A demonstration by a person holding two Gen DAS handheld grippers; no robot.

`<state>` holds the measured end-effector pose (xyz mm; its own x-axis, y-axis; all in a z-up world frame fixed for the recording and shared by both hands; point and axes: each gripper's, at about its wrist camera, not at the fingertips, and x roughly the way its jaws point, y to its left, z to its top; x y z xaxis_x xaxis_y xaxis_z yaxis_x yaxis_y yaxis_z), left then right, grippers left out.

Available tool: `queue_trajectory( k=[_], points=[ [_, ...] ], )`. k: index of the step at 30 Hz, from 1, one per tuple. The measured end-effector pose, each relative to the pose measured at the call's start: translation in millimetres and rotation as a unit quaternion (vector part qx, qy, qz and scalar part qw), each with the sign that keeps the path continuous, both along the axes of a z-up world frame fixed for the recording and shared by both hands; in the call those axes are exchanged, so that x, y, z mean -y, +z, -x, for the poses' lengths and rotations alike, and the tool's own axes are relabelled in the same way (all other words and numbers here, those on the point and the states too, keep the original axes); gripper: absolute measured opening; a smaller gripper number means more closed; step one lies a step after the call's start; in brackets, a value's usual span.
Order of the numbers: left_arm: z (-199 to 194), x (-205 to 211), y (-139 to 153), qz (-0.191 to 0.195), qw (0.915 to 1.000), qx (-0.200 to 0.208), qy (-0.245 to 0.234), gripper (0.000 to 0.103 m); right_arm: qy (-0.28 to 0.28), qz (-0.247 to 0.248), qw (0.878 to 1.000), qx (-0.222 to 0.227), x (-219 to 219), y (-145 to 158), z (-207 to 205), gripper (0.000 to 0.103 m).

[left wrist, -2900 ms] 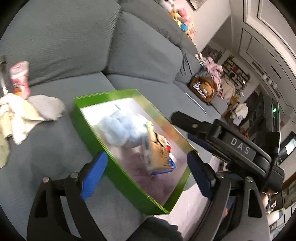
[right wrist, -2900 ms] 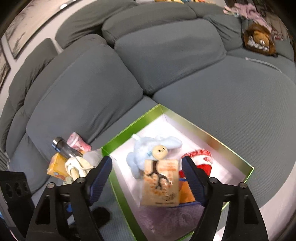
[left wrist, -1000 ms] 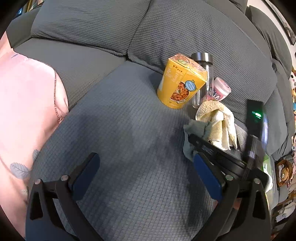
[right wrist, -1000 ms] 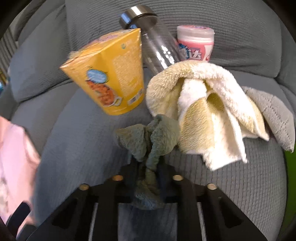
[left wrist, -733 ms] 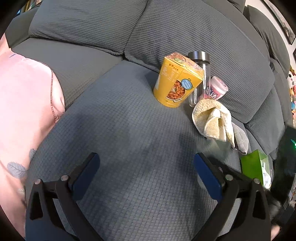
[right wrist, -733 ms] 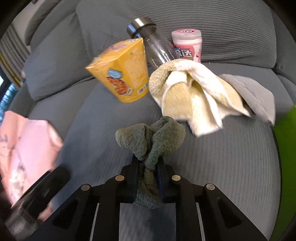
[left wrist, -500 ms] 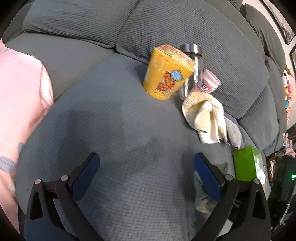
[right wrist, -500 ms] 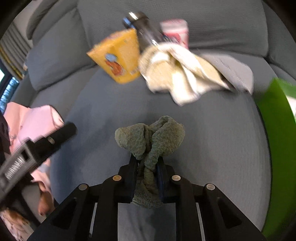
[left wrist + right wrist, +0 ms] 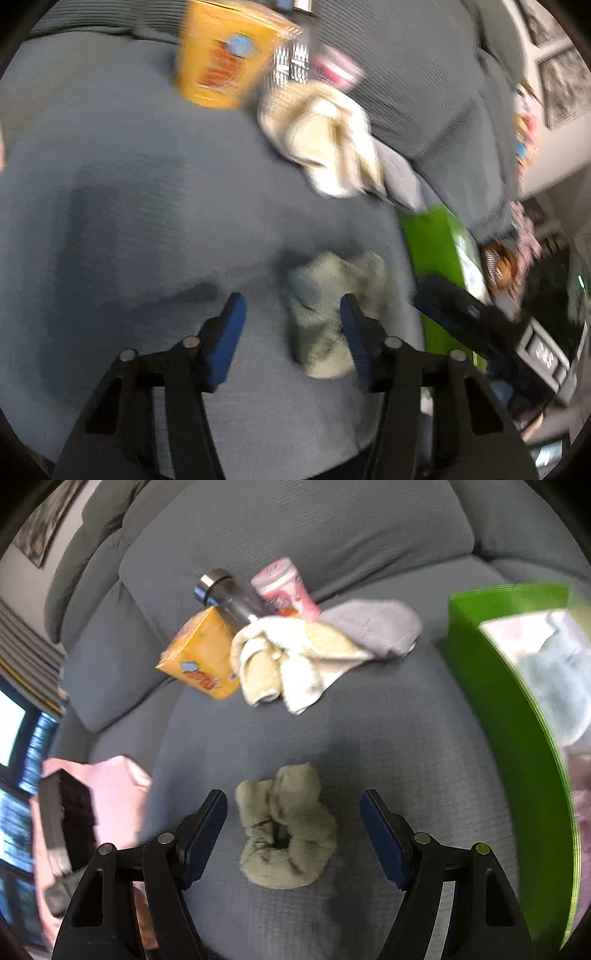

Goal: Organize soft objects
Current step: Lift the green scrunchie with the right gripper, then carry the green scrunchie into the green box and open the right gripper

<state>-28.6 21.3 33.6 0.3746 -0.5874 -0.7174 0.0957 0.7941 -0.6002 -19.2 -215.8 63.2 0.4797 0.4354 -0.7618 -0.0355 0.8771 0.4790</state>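
Observation:
A crumpled grey-green cloth lies loose on the grey sofa seat. My right gripper hangs over it; its jaws are opening, and the cloth sits between the blue pads without either touching it. In the left wrist view the same cloth lies just ahead of my left gripper. Those jaws are closing, with the cloth partly between them against the right pad and the left pad clear of it. A cream-yellow towel and a grey cloth lie further back.
A green box holding soft items stands at the right. A yellow noodle cup, a steel-capped bottle and a pink canister lean on the backrest. A person's pink garment is at the left.
My right gripper moved away from the towel pile toward the green box, then opened and let the grey-green cloth fall onto the seat. My left gripper swung over to that cloth and narrowed its jaws.

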Motion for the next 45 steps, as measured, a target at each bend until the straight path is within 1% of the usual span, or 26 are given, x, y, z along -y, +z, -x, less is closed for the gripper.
queue_trajectory(
  k=[1, 2, 4, 5, 7, 8, 10, 11, 13, 14, 15, 16, 17, 20, 22, 25, 28, 30, 32, 34, 35, 38, 39, 40, 43, 45],
  points=[
    [1.5, 7.5, 0.3, 0.002, 0.9999, 0.006, -0.015, 0.048, 0.007, -0.002, 1.0, 0.001, -3.4, -3.4, 0.1, 0.068],
    [3.0, 17.2, -0.5, 0.0, 0.9994, 0.01, -0.034, 0.046, 0.02, -0.003, 1.0, 0.0, -8.0, -6.1, -1.7, 0.065],
    [3.5, 26.9, -5.5, -0.006, 0.9986, 0.005, -0.053, 0.041, 0.031, 0.004, 0.999, -0.013, -16.4, -10.5, -2.6, 0.052],
    [3.0, 33.9, -10.6, -0.012, 0.998, -0.003, -0.063, 0.038, 0.038, 0.016, 0.999, -0.016, -21.1, -14.3, -4.4, 0.051],
    [0.9, 42.5, -18.9, -0.024, 0.9974, -0.013, -0.067, 0.035, 0.043, 0.025, 0.998, -0.023, -24.3, -21.6, -6.4, 0.05],
    [0.2, 45.1, -21.7, -0.026, 0.9975, -0.014, -0.065, 0.034, 0.045, 0.021, 0.998, -0.035, -25.5, -27.2, -8.7, 0.05],
    [-0.6, 47.4, -21.5, -0.022, 0.9978, -0.009, -0.062, 0.033, 0.05, 0.001, 0.997, -0.063, -27.3, -40.4, -13.7, 0.05],
    [-1.4, 48.7, -21.9, -0.027, 0.9975, -0.008, -0.064, 0.03, 0.049, -0.01, 0.996, -0.072, -28.5, -45.8, -15.6, 0.049],
    [-1.1, 49.6, -21.4, -0.03, 0.9974, -0.001, -0.065, 0.029, 0.054, -0.012, 0.996, -0.071, -30.9, -46.3, -15.4, 0.044],
    [0.6, 50.9, -18.2, -0.029, 0.9973, 0.01, -0.067, 0.029, 0.059, -0.023, 0.995, -0.071, -30.9, -45.6, -14.8, 0.042],
    [1.4, 50.9, -16.5, -0.028, 0.997, 0.018, -0.07, 0.029, 0.068, -0.048, 0.994, -0.074, -30.5, -45.7, -15.0, 0.039],
    [2.3, 53.1, -12.7, -0.028, 0.9962, 0.031, -0.076, 0.028, 0.074, -0.069, 0.992, -0.079, -30.4, -46.3, -15.7, 0.039],
    [4.1, 56.7, -8.1, -0.034, 0.995, 0.047, -0.081, 0.028, 0.073, -0.071, 0.992, -0.078, -30.3, -45.7, -15.3, 0.039],
    [6.1, 63.8, -2.8, -0.037, 0.9935, 0.066, -0.085, 0.027, 0.062, -0.055, 0.995, -0.062, -30.6, -38.8, -12.2, 0.039],
    [6.3, 69.1, 4.5, -0.036, 0.9922, 0.082, -0.087, 0.027, 0.058, -0.062, 0.995, -0.052, -27.0, -32.2, -10.9, 0.039],
    [10.8, 67.9, 21.1, -0.028, 0.989, 0.114, -0.09, 0.027, 0.054, -0.08, 0.995, -0.022, -19.7, -14.2, -5.4, 0.039],
    [15.6, 81.9, 51.4, -0.037, 0.98, 0.167, -0.102, 0.027, 0.042, -0.089, 0.995, 0.02, -6.4, 11.0, 3.3, 0.039],
    [20.3, 93.1, 66.1, -0.033, 0.975, 0.191, -0.11, 0.026, 0.028, -0.083, 0.994, 0.06, 4.2, 32.2, 14.1, 0.039],
    [27.2, 112.5, 87.2, -0.017, 0.9645, 0.223, -0.141, 0.027, 0.012, -0.086, 0.992, 0.094, 19.0, 49.7, 27.1, 0.039],
    [35.3, 116.5, 99.2, 0.001, 0.9569, 0.238, -0.166, 0.026, -0.011, -0.092, 0.989, 0.118, 41.9, 61.6, 38.6, 0.039],
    [36.5, 130.2, 105.3, 0.004, 0.952, 0.248, -0.179, 0.027, -0.026, -0.09, 0.987, 0.131, 52.5, 67.3, 44.3, 0.039],
    [34.3, 161.1, 110.4, 0.013, 0.9435, 0.255, -0.211, 0.027, -0.068, -0.087, 0.982, 0.152, 82.6, 74.9, 59.2, 0.039],
    [31.6, 169.8, 108.6, 0.016, 0.9417, 0.255, -0.218, 0.027, -0.078, -0.091, 0.981, 0.155, 88.9, 76.6, 61.0, 0.039],
    [31.3, 182.8, 109.2, 0.021, 0.938, 0.257, -0.231, 0.027, -0.089, -0.094, 0.979, 0.157, 97.2, 77.4, 63.3, 0.039],
    [26.9, 211.1, 107.6, 0.034, 0.9302, 0.257, -0.26, 0.027, -0.126, -0.088, 0.974, 0.168, 119.6, 78.4, 73.1, 0.039],
    [26.6, 223.6, 106.8, 0.039, 0.9268, 0.255, -0.273, 0.027, -0.146, -0.086, 0.971, 0.171, 134.6, 77.5, 78.7, 0.039]
  ],
)
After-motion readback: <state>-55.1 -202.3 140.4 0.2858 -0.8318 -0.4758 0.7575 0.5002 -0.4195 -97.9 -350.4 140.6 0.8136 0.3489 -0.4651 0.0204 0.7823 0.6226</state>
